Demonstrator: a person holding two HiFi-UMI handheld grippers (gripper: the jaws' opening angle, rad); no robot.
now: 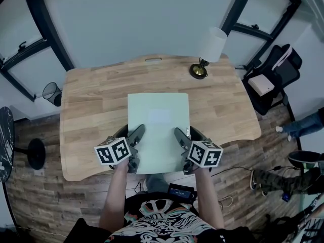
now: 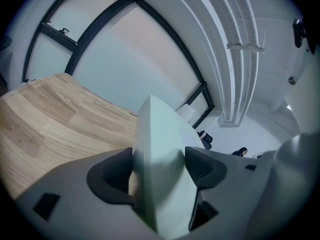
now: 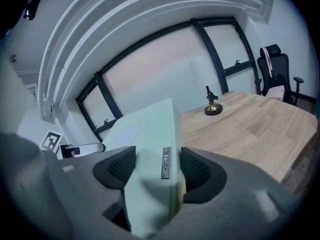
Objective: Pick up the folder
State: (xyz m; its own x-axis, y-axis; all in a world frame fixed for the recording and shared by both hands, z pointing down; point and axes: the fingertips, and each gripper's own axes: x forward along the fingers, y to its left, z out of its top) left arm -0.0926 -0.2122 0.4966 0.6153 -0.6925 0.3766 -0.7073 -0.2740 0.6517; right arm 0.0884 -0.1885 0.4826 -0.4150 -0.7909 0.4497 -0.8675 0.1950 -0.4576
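A pale green folder with a faint label patch on its cover is held over the wooden table, its near edge toward me. My left gripper is shut on the folder's near left edge, and the folder fills the space between its dark pads. On the near right edge my right gripper is shut too; the folder with a small metal tag sits between its pads. The left gripper's marker cube shows beyond the folder in the right gripper view.
A table lamp with a white shade and brass base stands at the table's far right. A black office chair is right of the table, a wire bin at its left. Someone's legs show at the right edge.
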